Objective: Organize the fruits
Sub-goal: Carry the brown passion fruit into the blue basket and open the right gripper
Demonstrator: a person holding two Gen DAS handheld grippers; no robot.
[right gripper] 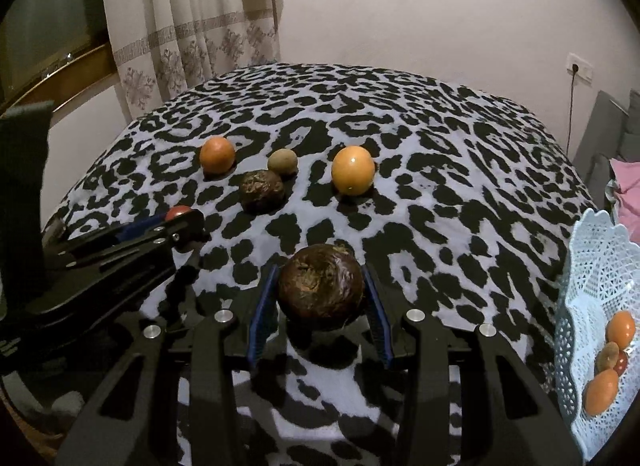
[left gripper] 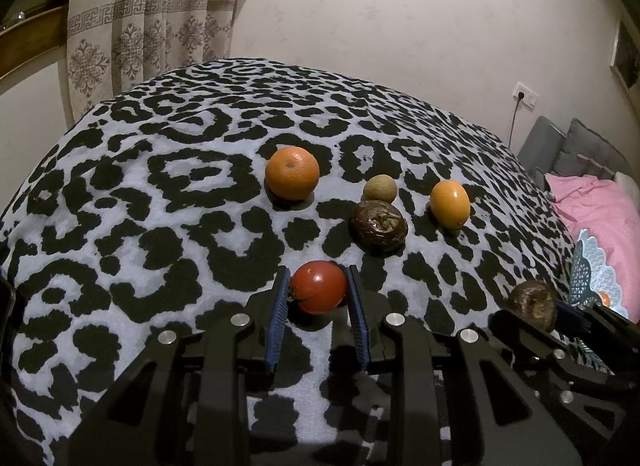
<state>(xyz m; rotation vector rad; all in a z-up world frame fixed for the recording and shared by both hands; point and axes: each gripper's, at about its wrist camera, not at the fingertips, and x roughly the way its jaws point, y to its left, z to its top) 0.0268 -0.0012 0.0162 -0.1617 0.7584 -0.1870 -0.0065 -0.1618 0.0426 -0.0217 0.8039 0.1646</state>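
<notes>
Left wrist view: the left gripper (left gripper: 318, 286) stood with its blue pads either side of a red tomato (left gripper: 319, 286), closed to the tomato's width and apparently gripping it; whether the tomato had cleared the spotted cloth (left gripper: 160, 225) could not be told. Farther off on the cloth lay an orange (left gripper: 292, 173), a small tan fruit (left gripper: 380, 188), a dark wrinkled fruit (left gripper: 379, 228) and a yellow-orange fruit (left gripper: 450, 204). The white lattice basket (left gripper: 588, 278) showed at the right edge.

Right wrist view: the right gripper (right gripper: 320, 298) held a large brown wrinkled fruit (right gripper: 321, 284) between its pads, jaws spread to the fruit's width. The basket (right gripper: 592, 266) sat just to the right, already holding several fruits.

Assessment: both units appeared loaded for transfer to the basket. The tomato is soft; pressure should be kept light and level. The right unit, nearer the basket, should probably deposit first, lowering the fruit onto a bare part of the basket rather than dropping it on the contents. The two units should be kept apart during the crossing.
</notes>
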